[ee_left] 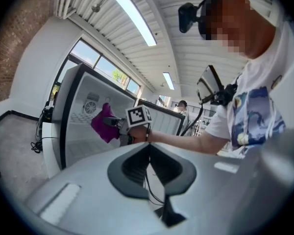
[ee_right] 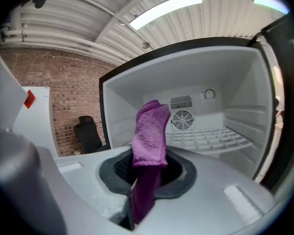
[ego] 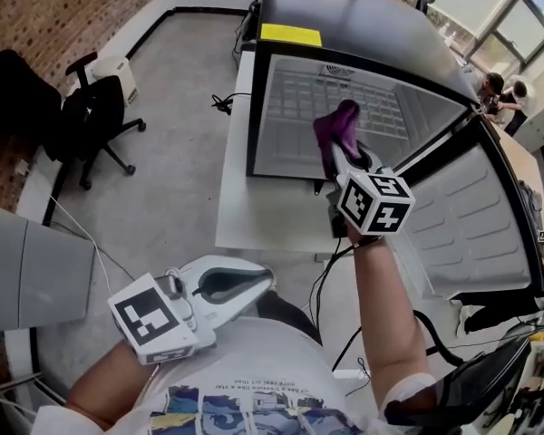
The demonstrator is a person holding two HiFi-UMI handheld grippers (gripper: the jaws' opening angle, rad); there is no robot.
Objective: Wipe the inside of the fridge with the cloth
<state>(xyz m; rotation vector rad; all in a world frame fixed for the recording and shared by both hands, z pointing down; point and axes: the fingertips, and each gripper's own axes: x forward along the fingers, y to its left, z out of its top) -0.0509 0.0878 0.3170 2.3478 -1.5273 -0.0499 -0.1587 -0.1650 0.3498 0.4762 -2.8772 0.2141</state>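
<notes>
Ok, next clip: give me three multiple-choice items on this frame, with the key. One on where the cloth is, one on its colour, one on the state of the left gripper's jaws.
1. Where is the cloth?
A. lying on the wire shelf
B. in the right gripper, held up before the open fridge
C. on the floor

2. What colour is the cloth?
A. yellow
B. white
C. purple

3. How do the jaws of the left gripper stand?
A. together, with nothing between them
B. wide apart
C. clamped on the cloth

Key:
1 B: the right gripper view shows its jaws closed on the cloth, with the fridge's inside beyond.
2 C: it is purple in all three views.
3 A: the left gripper view shows the jaws meeting, with nothing between them.
</notes>
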